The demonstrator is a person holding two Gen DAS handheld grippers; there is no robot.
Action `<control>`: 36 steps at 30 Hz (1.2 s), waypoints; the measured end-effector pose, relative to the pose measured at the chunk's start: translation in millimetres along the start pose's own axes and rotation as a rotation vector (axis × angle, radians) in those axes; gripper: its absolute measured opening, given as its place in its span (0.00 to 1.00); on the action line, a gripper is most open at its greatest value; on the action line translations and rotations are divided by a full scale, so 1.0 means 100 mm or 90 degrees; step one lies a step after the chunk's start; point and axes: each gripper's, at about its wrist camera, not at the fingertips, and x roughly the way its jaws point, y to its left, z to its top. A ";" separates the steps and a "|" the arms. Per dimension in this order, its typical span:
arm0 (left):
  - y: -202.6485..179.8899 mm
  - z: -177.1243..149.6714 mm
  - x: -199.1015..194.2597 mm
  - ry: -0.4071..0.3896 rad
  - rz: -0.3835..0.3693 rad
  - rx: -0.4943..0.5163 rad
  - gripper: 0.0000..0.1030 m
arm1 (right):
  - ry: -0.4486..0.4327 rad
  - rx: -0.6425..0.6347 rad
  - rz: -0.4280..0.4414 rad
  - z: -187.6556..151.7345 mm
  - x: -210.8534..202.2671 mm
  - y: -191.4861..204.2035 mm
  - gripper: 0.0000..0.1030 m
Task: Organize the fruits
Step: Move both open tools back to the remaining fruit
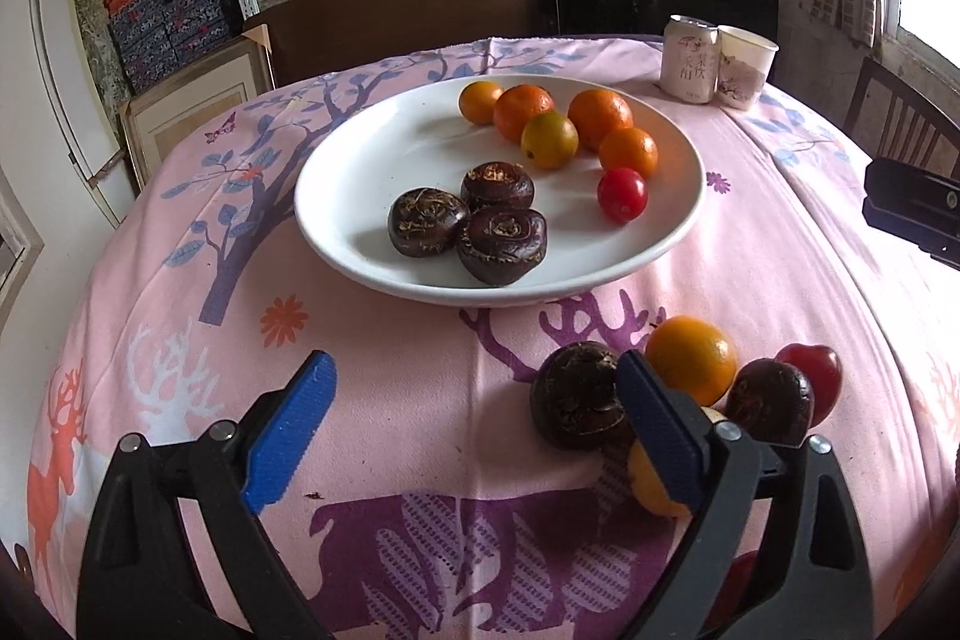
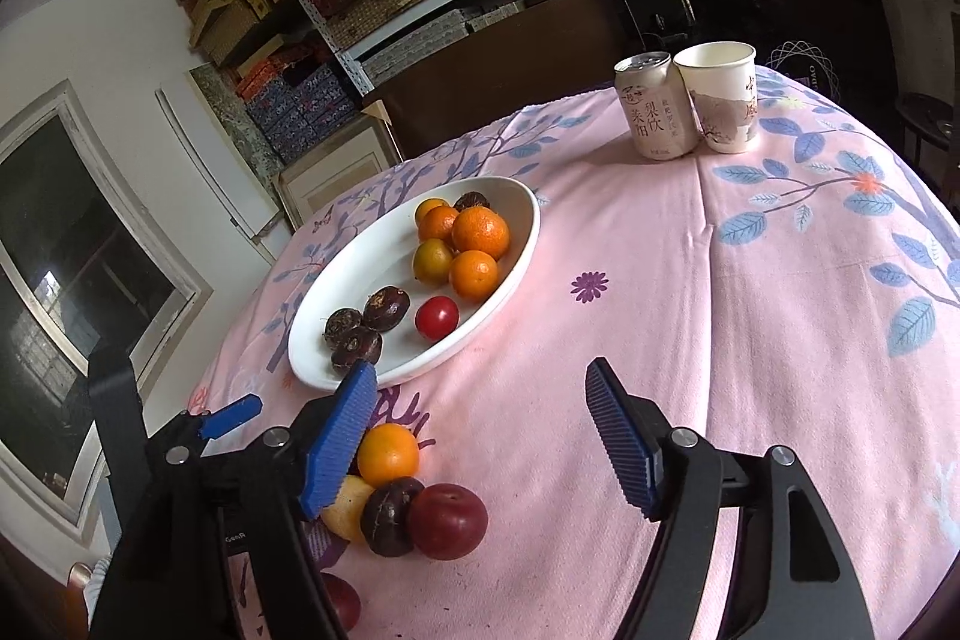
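A white plate [image 1: 372, 244] holds several oranges [image 1: 599, 117], three dark water chestnuts [image 1: 501, 244] and a red cherry tomato [image 1: 622, 195]. Loose on the pink cloth in front of it lie an orange [image 1: 690, 358], two water chestnuts [image 1: 576, 394], a red plum [image 1: 810, 376] and a yellow fruit [image 1: 651, 484]. My left gripper [image 1: 475, 364] is open over bare cloth, its right finger against this cluster. In the right wrist view my right gripper [image 2: 480, 373] is open and empty, right of the plum [image 2: 447, 520] and orange [image 2: 387, 454], near the plate's rim [image 2: 522, 244].
A drink can [image 2: 651, 112] and a paper cup [image 2: 720, 100] stand together at the table's far right. Another red fruit [image 2: 342, 604] lies near the front edge. Shelves of boxes and a dark chair [image 1: 900, 118] are beyond the table.
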 end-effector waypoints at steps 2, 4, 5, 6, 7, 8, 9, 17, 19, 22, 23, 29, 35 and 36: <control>0.01 -0.01 0.02 0.005 -0.004 -0.001 0.89 | -0.001 -0.001 -0.001 0.00 0.00 0.00 0.71; 0.01 -0.01 0.05 0.008 -0.006 -0.001 0.93 | -0.001 -0.001 -0.002 0.00 0.00 0.00 0.71; 0.01 -0.01 0.06 0.006 -0.004 -0.002 0.94 | -0.001 -0.001 -0.002 0.00 0.00 -0.01 0.71; 0.02 -0.01 0.07 0.005 -0.005 -0.004 0.95 | 0.000 -0.001 -0.002 0.00 0.00 -0.01 0.71; 0.03 -0.01 0.07 0.006 -0.008 -0.006 0.95 | 0.000 -0.001 -0.003 0.00 0.00 -0.01 0.72; 0.04 -0.01 0.08 0.007 -0.011 -0.010 0.95 | 0.001 -0.002 -0.003 0.00 0.00 -0.01 0.72; 0.04 -0.02 0.08 0.008 -0.012 -0.012 0.96 | 0.002 -0.002 -0.004 0.00 0.00 -0.01 0.72; 0.22 -0.07 0.02 0.001 0.060 -0.012 0.96 | 0.001 0.008 -0.001 0.01 -0.01 -0.06 0.72; 0.39 -0.12 -0.02 0.009 0.069 -0.046 0.96 | 0.000 0.012 0.002 0.02 -0.02 -0.06 0.72; 0.58 -0.21 -0.13 0.006 0.074 -0.092 0.96 | 0.000 0.006 0.007 0.01 -0.04 -0.03 0.72; 0.61 -0.23 -0.16 0.004 0.082 -0.098 0.96 | 0.001 0.001 0.007 0.01 -0.05 -0.01 0.72; 0.41 -0.26 -0.24 -0.021 0.066 -0.047 0.96 | 0.027 -0.040 0.003 -0.08 -0.01 0.10 0.72; 0.19 -0.28 -0.22 -0.020 0.048 0.008 0.96 | 0.060 -0.072 -0.016 -0.24 -0.05 0.07 0.72; 0.15 -0.28 -0.21 -0.020 0.046 0.017 0.96 | 0.069 -0.079 -0.023 -0.28 -0.05 0.06 0.72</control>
